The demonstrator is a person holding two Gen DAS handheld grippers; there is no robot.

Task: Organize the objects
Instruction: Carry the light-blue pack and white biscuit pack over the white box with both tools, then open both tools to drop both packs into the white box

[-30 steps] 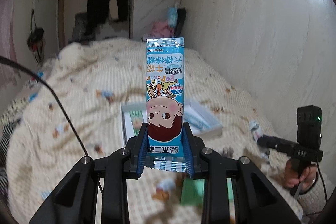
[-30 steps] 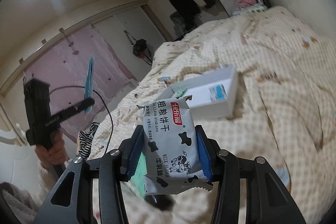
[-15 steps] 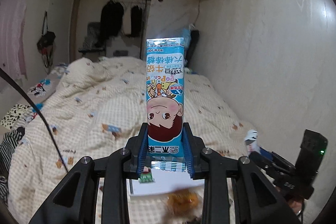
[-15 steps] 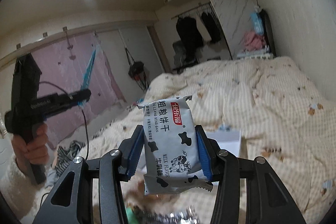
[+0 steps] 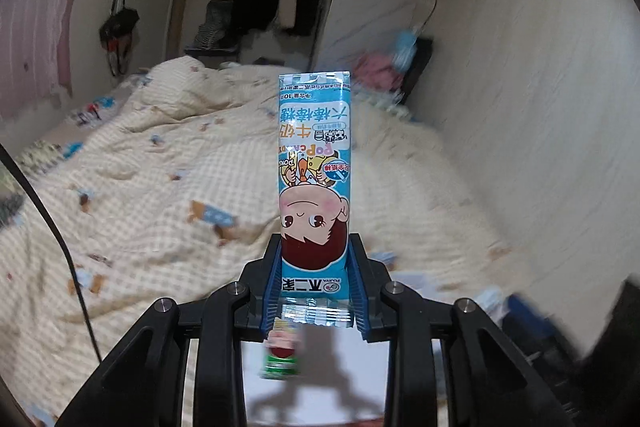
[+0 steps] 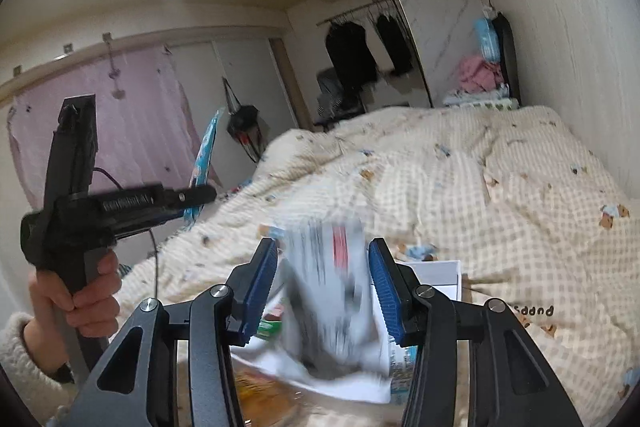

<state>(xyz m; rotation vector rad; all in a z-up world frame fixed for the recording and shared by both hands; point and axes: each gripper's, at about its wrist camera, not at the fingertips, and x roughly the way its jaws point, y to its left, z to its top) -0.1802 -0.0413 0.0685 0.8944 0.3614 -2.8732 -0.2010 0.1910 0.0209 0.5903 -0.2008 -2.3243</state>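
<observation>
My left gripper (image 5: 314, 283) is shut on a tall blue candy packet (image 5: 314, 183) with a cartoon girl's face, held upright. Below it lies a white box (image 5: 344, 367) with a small green packet (image 5: 280, 363) in it. My right gripper (image 6: 323, 279) is open; a white milk-biscuit packet (image 6: 328, 299), blurred, is falling between its blue pads (image 6: 262, 283) toward the white box (image 6: 436, 273). The left gripper (image 6: 132, 207) with the blue packet (image 6: 204, 163) also shows at the left of the right wrist view.
Everything sits on a bed with a cream checked quilt (image 5: 160, 195). A white wall (image 5: 540, 107) runs along the right. A black cable (image 5: 52, 227) hangs at the left. Other loose snack packets (image 6: 264, 391) lie near the box.
My right gripper has opened and let go of the milk-biscuit packet, which drops toward the white box. My left gripper has moved over the box, still holding the candy packet.
</observation>
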